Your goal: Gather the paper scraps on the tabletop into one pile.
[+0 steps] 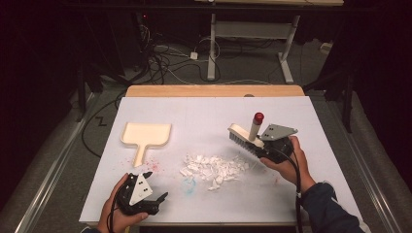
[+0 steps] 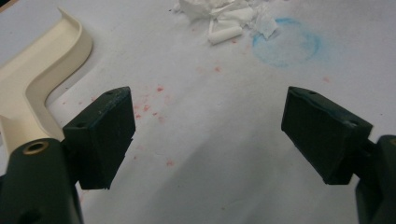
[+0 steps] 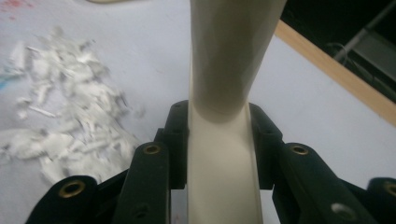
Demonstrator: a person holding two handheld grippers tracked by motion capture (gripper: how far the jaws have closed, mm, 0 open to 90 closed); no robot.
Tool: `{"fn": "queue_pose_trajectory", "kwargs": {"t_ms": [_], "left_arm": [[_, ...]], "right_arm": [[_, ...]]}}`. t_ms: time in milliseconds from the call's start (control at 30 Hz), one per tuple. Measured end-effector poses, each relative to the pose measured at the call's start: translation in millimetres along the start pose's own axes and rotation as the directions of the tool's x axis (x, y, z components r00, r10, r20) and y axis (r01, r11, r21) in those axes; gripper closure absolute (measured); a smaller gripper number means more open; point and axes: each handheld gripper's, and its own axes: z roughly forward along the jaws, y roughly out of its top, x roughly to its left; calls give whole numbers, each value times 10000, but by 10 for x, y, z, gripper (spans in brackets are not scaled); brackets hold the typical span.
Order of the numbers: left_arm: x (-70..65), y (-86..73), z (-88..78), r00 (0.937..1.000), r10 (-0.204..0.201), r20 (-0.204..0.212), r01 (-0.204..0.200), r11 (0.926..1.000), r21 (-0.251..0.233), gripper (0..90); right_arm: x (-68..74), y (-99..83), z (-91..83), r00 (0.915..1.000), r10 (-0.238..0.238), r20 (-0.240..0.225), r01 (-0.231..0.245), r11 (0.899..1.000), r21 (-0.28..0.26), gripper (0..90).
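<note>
White table (image 1: 214, 111), paper scraps (image 1: 214, 167), dark room

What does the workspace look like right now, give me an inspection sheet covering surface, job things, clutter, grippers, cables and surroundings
Surface: white table top, wooden strip along its far edge; red specks and a blue ring stain.
Job's things: cream brush held off the table right of the pile of white paper scraps; cream dustpan lies flat to the left.
Clutter: nothing seen beyond the scraps.
Grippers: right gripper shut on the brush; left gripper open, nothing between the jaws, near the front edge.
Cables: one trails from the right gripper along the sleeve; floor cables lie behind the table.
Surroundings: dark room, white desk frame behind.
</note>
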Motion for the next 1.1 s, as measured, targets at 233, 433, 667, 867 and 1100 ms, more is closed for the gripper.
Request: {"fn": "queue_pose_trajectory", "kwargs": {"t_ms": [233,433,667,867,1100], "left_arm": [[3,7,-6,10000,34,-33,-35,10000,-42,167],[1,17,-24,9999,94,-92,-95,9998,-149,167],[-12,40,-12,9998,205,4,-205,9996,-192,167],[-5,35,-10,9998,188,63,-186,9995,-245,167],[-2,24,-13,9999,144,82,-142,9996,-255,168]], "right_arm": [[-40,-134,-144,9947,609,827,-656,9963,562,679],[116,-218,-163,9850,867,1490,-1108,9807,1613,679],[470,-67,18,9910,811,1066,-967,9839,1502,678],[731,139,209,9939,959,536,-1011,9896,1027,679],[822,301,238,9963,788,344,-799,9963,312,679]]}}
